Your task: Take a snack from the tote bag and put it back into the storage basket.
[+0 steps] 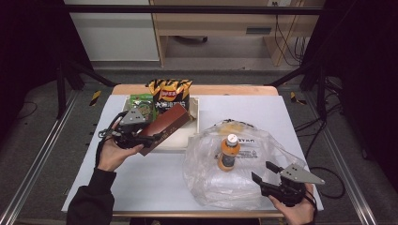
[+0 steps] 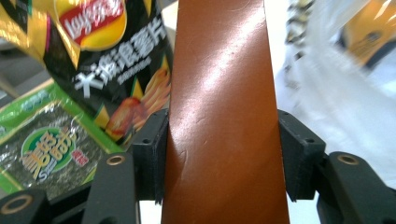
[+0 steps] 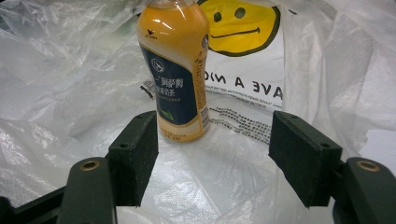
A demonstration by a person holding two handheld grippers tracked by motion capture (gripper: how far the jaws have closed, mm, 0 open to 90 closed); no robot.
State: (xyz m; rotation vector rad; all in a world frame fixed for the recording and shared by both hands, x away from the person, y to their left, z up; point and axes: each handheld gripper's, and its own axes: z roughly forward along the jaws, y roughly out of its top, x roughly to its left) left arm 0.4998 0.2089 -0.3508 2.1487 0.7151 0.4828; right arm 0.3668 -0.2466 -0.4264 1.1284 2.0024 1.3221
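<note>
- The left gripper (image 1: 149, 137) is clamped across a long reddish-brown cardboard box (image 1: 166, 127), held tilted above the white tray (image 1: 199, 123).
- The right gripper (image 1: 264, 173), jaws apart and empty, sits beside the clear plastic bag (image 1: 206, 173) holding the orange drink bottle (image 1: 228, 153).
- Best approach, I judge: carry the box level toward the bag mouth, clear of the bottle.

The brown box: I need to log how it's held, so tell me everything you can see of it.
The brown box is long, flat and glossy reddish-brown, like smooth card, with faint scuffs. The left tool clamps it across its width, both pads pressed on its sides. It tilts up over the white tray, in front of the chips bag.
</note>
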